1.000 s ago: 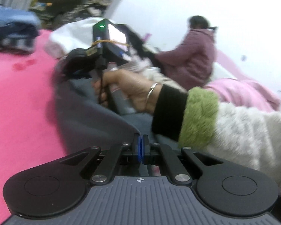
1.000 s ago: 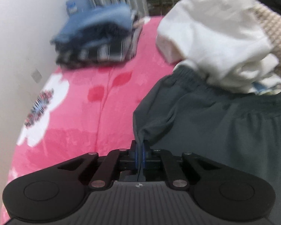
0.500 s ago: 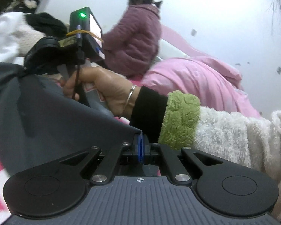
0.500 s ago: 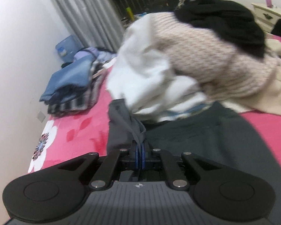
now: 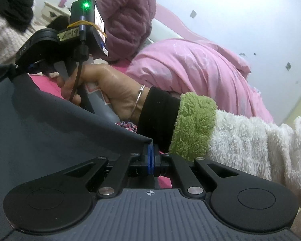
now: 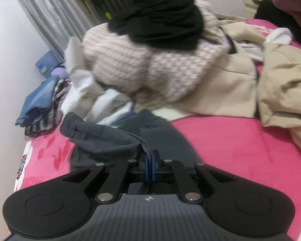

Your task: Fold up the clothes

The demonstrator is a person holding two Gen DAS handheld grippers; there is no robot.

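I've got the left gripper [image 5: 151, 156] clamped on a corner of the dark grey smooth-fabric garment [image 5: 50, 124]; cloth runs taut from that corner up to the right gripper [image 6: 149, 165], which pinches a bunched edge of the same garment, blue pads pressed together with fabric between them; so both are grasping, nothing released.

Garment sits stretched between my two grippers over the bright pink fleece bedspread with flower print [image 6: 220, 140]; in the right wrist view its far part drapes down onto the bedspread, touching the edge of the unfolded heap.

Risks, my read:
- both pinches are right at the fabric edge; if tension rises I'd expect a corner to slip out, likelier on the right, where the edge is wadded, not flat;
- that wad may lock a crease into the fold;
- the trailing end lies against the white crumpled cloth [image 6: 86, 98] under the pink-and-white knitted sweater [image 6: 130, 66] and black soft garment [image 6: 160, 24]; dragging could snag it and pull the heap along;
- the folded blue-and-striped stack [image 6: 42, 108] is near the left edge; a wide swing could topple it.

Containers: only a blue plastic box [image 6: 45, 63] by the grey curtain [image 6: 50, 10], far side; contents not visible, can't tell.
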